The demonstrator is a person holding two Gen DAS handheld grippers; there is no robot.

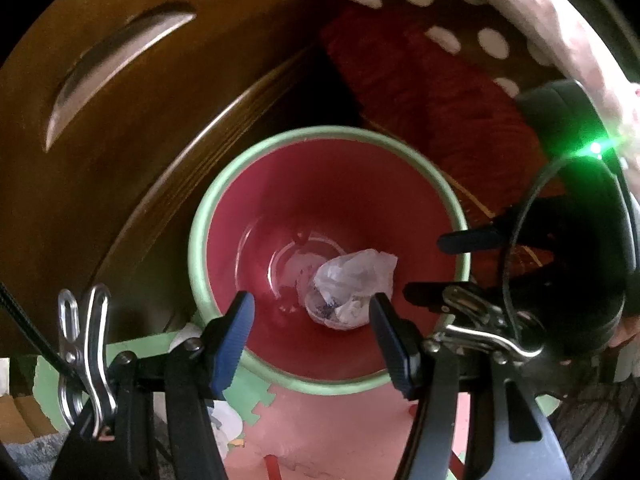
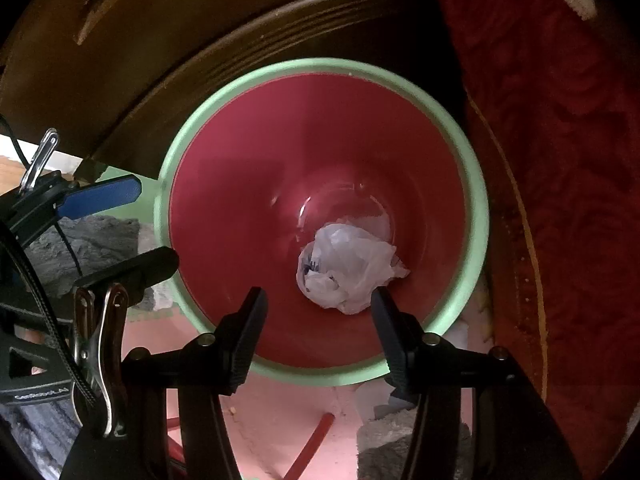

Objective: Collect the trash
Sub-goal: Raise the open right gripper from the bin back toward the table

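Note:
A round bin with a pale green rim [image 1: 200, 240] [image 2: 478, 208] and a red inside stands on the floor below both grippers. At its bottom lies a crumpled white plastic wrapper [image 1: 352, 286] [image 2: 352, 264] with dark print. My left gripper [image 1: 311, 304] hangs over the bin's near rim, pointing down, open, with nothing between its blue pads. My right gripper [image 2: 319, 296] is also open and empty above the bin mouth. Each gripper shows in the other's view: the right gripper [image 1: 440, 266] at the bin's right edge, the left gripper [image 2: 132, 228] at its left edge.
Dark wooden furniture with a slot handle [image 1: 112, 68] curves behind the bin. A red cloth [image 1: 420, 92] [image 2: 560, 120] hangs at the right. Pink and green foam floor mats [image 1: 320, 432] [image 2: 280, 420] lie under the bin. Grey fabric [image 2: 92, 248] sits at the left.

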